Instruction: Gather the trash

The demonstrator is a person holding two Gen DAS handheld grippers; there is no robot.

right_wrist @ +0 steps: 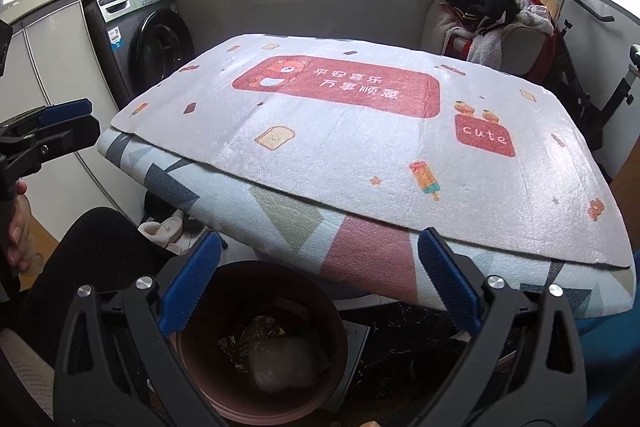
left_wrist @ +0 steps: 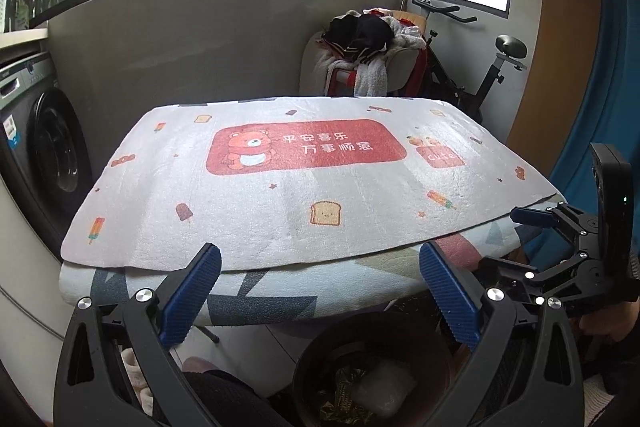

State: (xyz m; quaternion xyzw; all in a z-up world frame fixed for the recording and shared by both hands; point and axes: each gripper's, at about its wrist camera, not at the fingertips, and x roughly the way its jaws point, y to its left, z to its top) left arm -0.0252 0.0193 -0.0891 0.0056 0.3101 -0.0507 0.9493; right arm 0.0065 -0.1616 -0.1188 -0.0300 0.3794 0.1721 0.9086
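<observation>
Down in the brown round bin [right_wrist: 260, 343], below the near edge of the table, lies the trash: a crumpled clear plastic wad [right_wrist: 282, 363] resting on a piece of crinkled gold foil wrapper [right_wrist: 236, 343], both touching and well inside the rim. The left wrist view shows the same bin [left_wrist: 372, 367] with the foil [left_wrist: 344, 387] and the pale plastic [left_wrist: 386, 383] side by side in it. Judging from this, the collecting looks nearly or wholly done: the bear-print mat [right_wrist: 360, 131] that covers the table carries nothing loose in either view, and no stray wrapper shows on the patterned foam pad [right_wrist: 280, 211] beneath it, though the floor around the bin is mostly hidden, so I cannot rule out a leftover there. The right gripper [right_wrist: 320, 279] hovers directly over the bin, its blue-padded jaws spread wide with nothing between them, the trash lying straight below the gap. The left gripper [left_wrist: 320, 291] hangs above and slightly behind the bin, jaws likewise wide apart and empty, the bin sitting low between its two arms. Each gripper appears at the edge of the other's view, held near the table's front corners. Beyond the table stand a front-loading washing machine [right_wrist: 156, 47], a chair heaped with clothes [right_wrist: 492, 15] and an exercise bike [left_wrist: 492, 67], none of them part of the job.
</observation>
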